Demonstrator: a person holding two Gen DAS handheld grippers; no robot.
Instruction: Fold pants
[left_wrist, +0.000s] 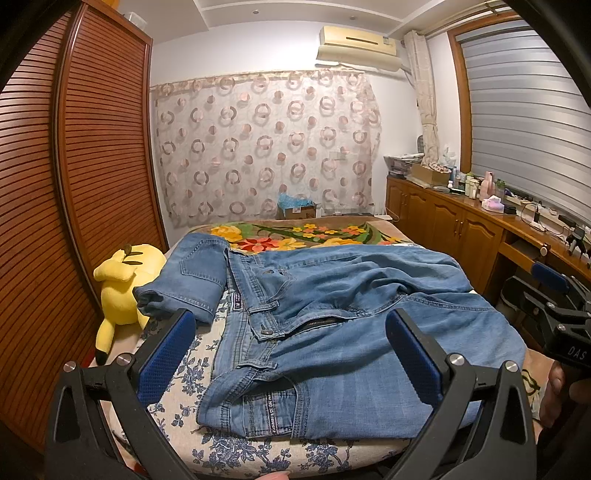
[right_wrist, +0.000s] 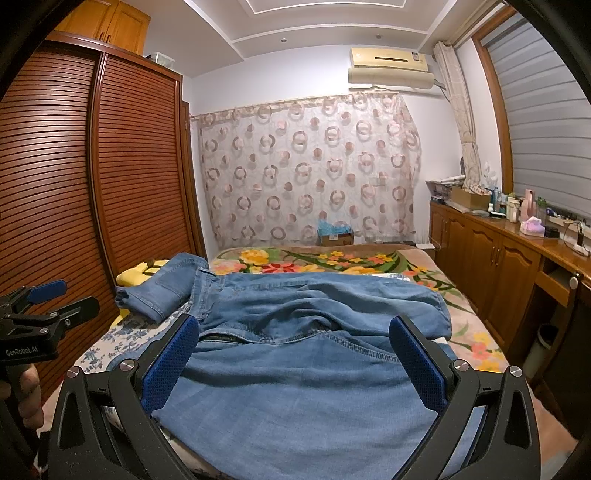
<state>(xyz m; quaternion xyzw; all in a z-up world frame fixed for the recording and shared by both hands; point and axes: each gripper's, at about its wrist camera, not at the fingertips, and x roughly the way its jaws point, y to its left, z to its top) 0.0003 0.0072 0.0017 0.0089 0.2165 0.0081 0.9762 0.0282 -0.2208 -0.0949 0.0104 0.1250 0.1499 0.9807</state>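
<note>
Over the bed (left_wrist: 177, 410), both my grippers (left_wrist: 291, 354) (right_wrist: 295, 363) spread, empty; I'd pinch the jeans (left_wrist: 351, 317) at the waistband (smoothing rumples first).

My left claw (left_wrist: 290, 347) has black arms and blue pads with a fine dotted texture; my right claw (right_wrist: 293, 354) carries the same black and blue. The pants (left_wrist: 332, 317) are mid-blue faded denim with paler stitching, metal-grey buttons and a dark waistband label with white lettering. The sheet (left_wrist: 192, 373) is cream with a navy floral print. The blanket (left_wrist: 295, 236) is tan with yellow, orange and red flowers and green leaves. The plush toy (left_wrist: 122, 284) is yellow with black tips. The wardrobe (left_wrist: 74, 184) is reddish-brown with horizontal slats. The curtain (left_wrist: 266, 144) is pale with pink-brown rings and dots. The air conditioner (left_wrist: 358, 44) is cream.
</note>
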